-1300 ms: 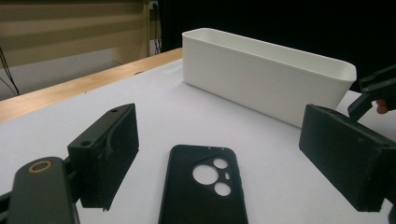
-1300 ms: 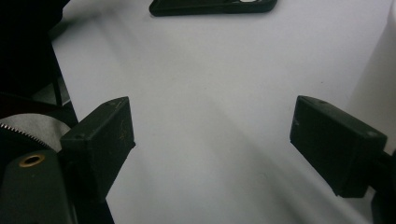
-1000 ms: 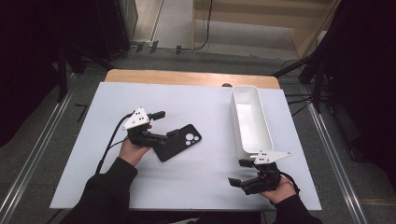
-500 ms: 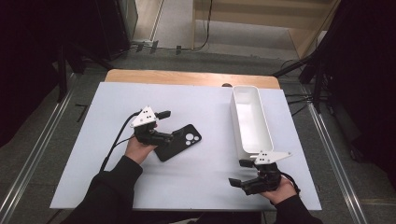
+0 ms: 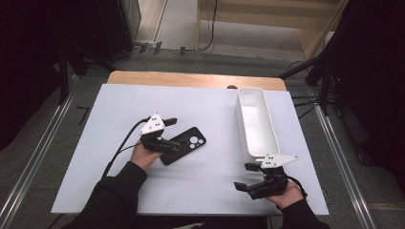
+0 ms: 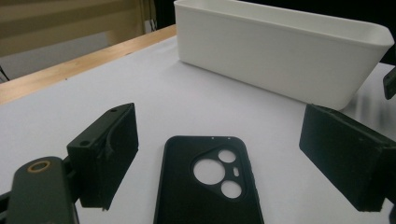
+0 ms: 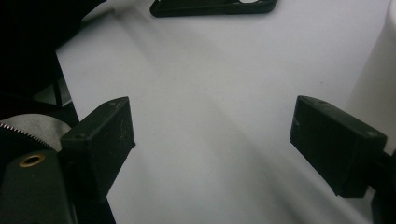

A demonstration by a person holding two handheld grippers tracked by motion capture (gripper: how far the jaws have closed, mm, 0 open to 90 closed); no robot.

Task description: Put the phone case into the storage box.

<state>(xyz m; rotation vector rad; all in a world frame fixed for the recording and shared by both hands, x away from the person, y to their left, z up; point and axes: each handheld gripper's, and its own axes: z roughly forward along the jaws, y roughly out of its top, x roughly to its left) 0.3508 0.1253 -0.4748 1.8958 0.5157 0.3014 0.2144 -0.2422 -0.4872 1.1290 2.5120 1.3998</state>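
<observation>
A black phone case (image 5: pixel 189 142) lies flat on the white table top, camera cutouts up. My left gripper (image 5: pixel 173 135) is at the case's left end, open. In the left gripper view the case (image 6: pixel 205 186) lies between the two spread jaws of that gripper (image 6: pixel 224 154), and neither pad touches it. My right gripper (image 5: pixel 243 176) rests near the table's front right, open, jaws pointing left. Nothing lies between the jaws of the right gripper (image 7: pixel 210 144); the case (image 7: pixel 215 7) shows far off at the top of that view.
A long white tray (image 5: pixel 267 143) stands at the right, running front to back, with its near end just beyond the right gripper; its wall (image 6: pixel 280 51) lies ahead of the case. A wooden strip (image 5: pixel 191 80) edges the table's far side. Black cables trail from both grippers.
My left gripper has slid a little to the right, so its jaws now flank the case's near end. The right gripper and the case have stayed put.
</observation>
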